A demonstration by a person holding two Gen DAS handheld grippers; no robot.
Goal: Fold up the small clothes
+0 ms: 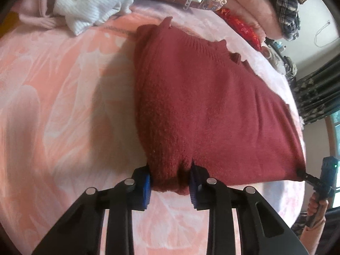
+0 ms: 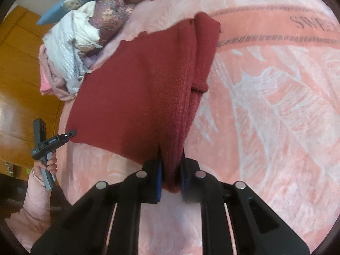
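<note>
While the dark red knit sweater [image 1: 204,106] is lying spread on the pink floral blanket [image 1: 63,106], with its near hem raised off the blanket between the two claws, the step in hand looks like carrying that hem forward to fold the garment in half. The left gripper [image 1: 171,183] is clenching one bunched hem corner between its blue pads [image 1: 146,183], and the right gripper [image 2: 171,180] is clamping the other corner, where the side has already been turned in and a folded sleeve [image 2: 205,63] is lying along the edge facing the blanket's lettered border [image 2: 276,36]. To do this well, I judge that both claws should be rising together and travelling level, keeping the hem taut between them so the thick knit is not sagging or dragging the folded sleeve out of place. Aiming the hem at the scalloped neckline [image 1: 212,42] near the blanket's far edge should be giving a square fold. A heap of white and pale pink clothes [image 1: 91,2] is waiting by the far corner, well apart from the sweater, so nothing is crowding the fold.
</note>
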